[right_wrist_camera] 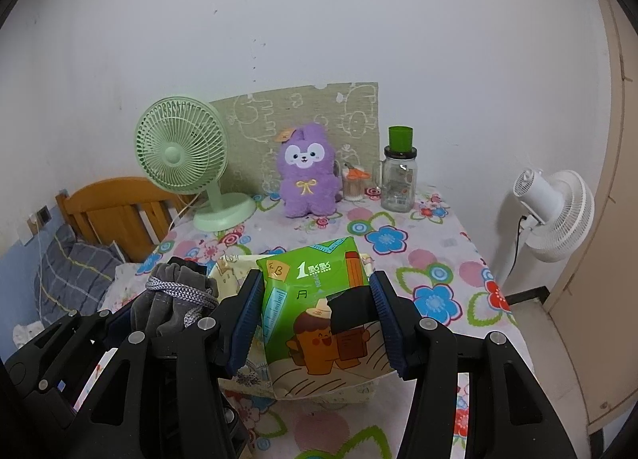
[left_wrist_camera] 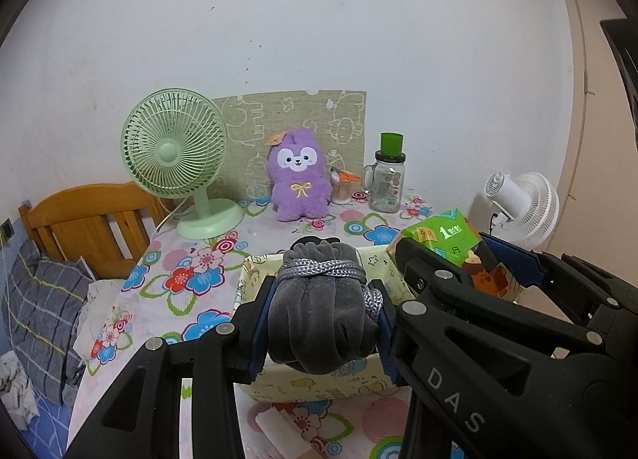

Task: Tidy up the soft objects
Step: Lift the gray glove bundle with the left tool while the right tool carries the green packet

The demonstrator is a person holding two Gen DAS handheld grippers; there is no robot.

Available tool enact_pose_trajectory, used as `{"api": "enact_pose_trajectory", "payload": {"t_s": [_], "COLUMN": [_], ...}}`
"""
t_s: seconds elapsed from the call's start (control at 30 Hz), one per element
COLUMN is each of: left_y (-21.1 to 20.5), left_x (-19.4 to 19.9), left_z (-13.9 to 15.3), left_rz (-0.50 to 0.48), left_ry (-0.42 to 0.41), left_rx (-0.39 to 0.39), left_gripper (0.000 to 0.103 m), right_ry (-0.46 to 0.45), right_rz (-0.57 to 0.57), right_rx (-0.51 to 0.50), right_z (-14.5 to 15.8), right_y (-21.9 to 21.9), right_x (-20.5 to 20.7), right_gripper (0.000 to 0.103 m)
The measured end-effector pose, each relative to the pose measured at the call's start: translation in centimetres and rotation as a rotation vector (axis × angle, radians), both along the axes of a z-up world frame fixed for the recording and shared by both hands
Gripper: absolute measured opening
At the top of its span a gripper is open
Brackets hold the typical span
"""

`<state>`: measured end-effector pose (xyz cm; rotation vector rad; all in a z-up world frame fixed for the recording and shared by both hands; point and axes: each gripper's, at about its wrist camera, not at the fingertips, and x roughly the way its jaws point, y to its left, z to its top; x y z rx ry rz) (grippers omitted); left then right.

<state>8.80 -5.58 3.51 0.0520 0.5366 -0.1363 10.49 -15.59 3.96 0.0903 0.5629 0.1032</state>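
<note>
Fingers first: low in the left wrist view, the left gripper (left_wrist_camera: 323,323) has its blue pads clamped on a grey velvet pouch (left_wrist_camera: 323,307), bound round with a silver cord (left_wrist_camera: 321,271). The pouch bulges out between the jaws, so the squeeze is firm.

Moving across to the right wrist view, the right gripper (right_wrist_camera: 317,319) is closed on a green tissue pack (right_wrist_camera: 319,307), both pads pressed flat against its sides at centre frame. The wrapper crumples a little at the lower edge.

Both loads hang just above a pale yellow fabric box (left_wrist_camera: 255,279) sitting on the flowered tablecloth (left_wrist_camera: 191,271) at centre bottom, so I read this as carrying the two soft things to, or lifting them from, that box; which one I cannot tell.

Scanning the back of the table, left to right: a green desk fan (left_wrist_camera: 175,148), a purple plush rabbit (left_wrist_camera: 297,176) upright against the wall mat, a small cotton swab jar (left_wrist_camera: 343,190), then a glass mug with a green lid (left_wrist_camera: 388,176). A white fan (left_wrist_camera: 522,200) stands off the table at far right.

To do this well, I would keep both grips steady, hold the grippers apart so their frames do not knock, and let go only once each item rests on something.
</note>
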Motion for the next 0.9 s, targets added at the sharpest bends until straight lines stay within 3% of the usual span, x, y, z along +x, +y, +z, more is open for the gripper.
{"api": "enact_pose_trajectory", "payload": {"t_s": [0.9], "left_y": [0.7], "left_x": [5.0], "left_z": [-1.6], "left_rz": [0.016], "left_ry": [0.050], "left_rx": [0.007], "left_gripper": [0.046], "right_ry": [0.048], "right_rz": [0.016], "right_rx": [0.011], "right_z": [-1.9], "right_y": [0.9], "right_x": [5.5], "right_gripper": [0.058]}}
